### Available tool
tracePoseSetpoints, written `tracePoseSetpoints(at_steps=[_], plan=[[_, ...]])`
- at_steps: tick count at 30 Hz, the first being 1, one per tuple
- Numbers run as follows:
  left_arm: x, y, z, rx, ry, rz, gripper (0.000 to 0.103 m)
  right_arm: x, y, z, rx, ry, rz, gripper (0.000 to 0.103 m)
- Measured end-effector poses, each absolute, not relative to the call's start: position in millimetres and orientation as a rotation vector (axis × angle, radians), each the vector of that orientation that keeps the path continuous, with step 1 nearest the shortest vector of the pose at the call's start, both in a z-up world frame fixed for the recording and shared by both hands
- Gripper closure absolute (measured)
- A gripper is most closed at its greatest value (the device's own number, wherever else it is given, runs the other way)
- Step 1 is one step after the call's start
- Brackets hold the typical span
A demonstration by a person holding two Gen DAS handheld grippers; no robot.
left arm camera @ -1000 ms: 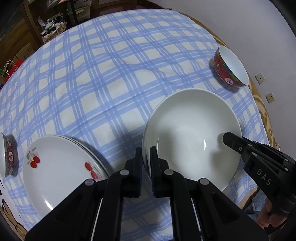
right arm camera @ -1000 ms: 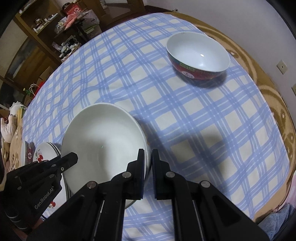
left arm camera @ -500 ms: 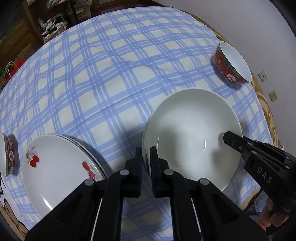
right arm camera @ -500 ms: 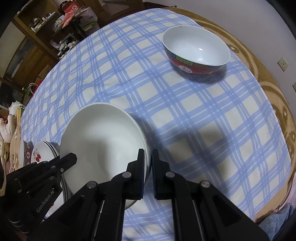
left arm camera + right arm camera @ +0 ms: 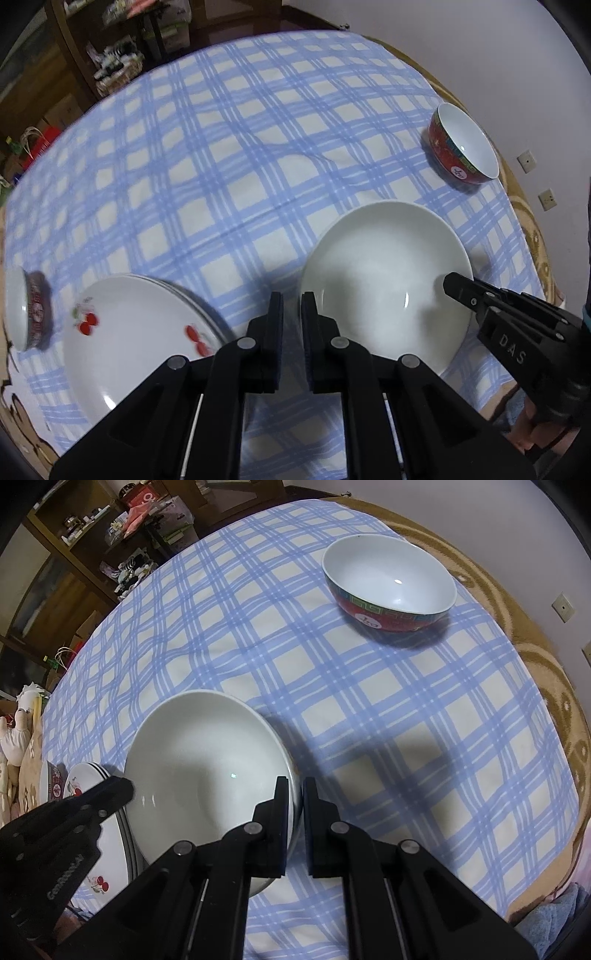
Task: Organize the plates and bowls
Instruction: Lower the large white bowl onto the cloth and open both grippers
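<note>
two stacks formed; red bowl (image 5: 391,590) waits near table's far edge. right gripper (image 5: 294,801) pinches white bowl (image 5: 207,760) rim; left gripper (image 5: 291,314) opening, empty.

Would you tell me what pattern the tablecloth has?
Blue and white checks on the tablecloth, clearest in the right wrist view.

Left claw (image 5: 291,314) opening beside white bowl (image 5: 384,280), nothing between, cherry plates (image 5: 140,339) left
</note>
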State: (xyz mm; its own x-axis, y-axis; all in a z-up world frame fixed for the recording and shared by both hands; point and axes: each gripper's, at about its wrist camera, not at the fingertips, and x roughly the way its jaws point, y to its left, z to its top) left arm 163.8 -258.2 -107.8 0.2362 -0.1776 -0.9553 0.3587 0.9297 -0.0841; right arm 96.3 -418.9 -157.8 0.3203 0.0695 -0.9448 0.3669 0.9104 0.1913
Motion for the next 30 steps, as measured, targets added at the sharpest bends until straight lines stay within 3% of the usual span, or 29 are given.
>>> tracePoseSetpoints(at_steps=[15, 18, 20, 22, 24, 26, 30], plan=[[156.3, -204.2, -63.4, 0.075, 1.212, -0.369, 0.087, 94.5, -421.7, -154.3, 0.394, 1.235, -0.207, 0.091], [156.0, -185.6, -54.3, 0.069, 1.187, -0.344, 0.083, 92.2, -420.3, -147.1, 0.397, 1.206, -0.197, 0.072], [155.4, -174.2, -49.8, 0.079, 1.181, -0.324, 0.077, 90.3, -418.4, -139.9, 0.390, 1.179, -0.202, 0.048], [154.7, -160.0, -44.3, 0.097, 1.167, -0.301, 0.066, 90.3, -415.7, -132.8, 0.384, 1.156, -0.200, 0.037], [154.6, -147.5, -39.1, 0.108, 1.146, -0.279, 0.042, 91.4, -411.5, -125.7, 0.378, 1.135, -0.184, 0.026], [154.2, -131.9, -32.4, 0.119, 1.113, -0.245, 0.032, 94.4, -402.2, -117.4, 0.350, 1.109, -0.156, 0.014], [156.7, -105.4, -25.6, 0.107, 1.095, -0.216, 0.014, 98.3, -374.1, -96.4, 0.280, 1.048, -0.107, 0.002]])
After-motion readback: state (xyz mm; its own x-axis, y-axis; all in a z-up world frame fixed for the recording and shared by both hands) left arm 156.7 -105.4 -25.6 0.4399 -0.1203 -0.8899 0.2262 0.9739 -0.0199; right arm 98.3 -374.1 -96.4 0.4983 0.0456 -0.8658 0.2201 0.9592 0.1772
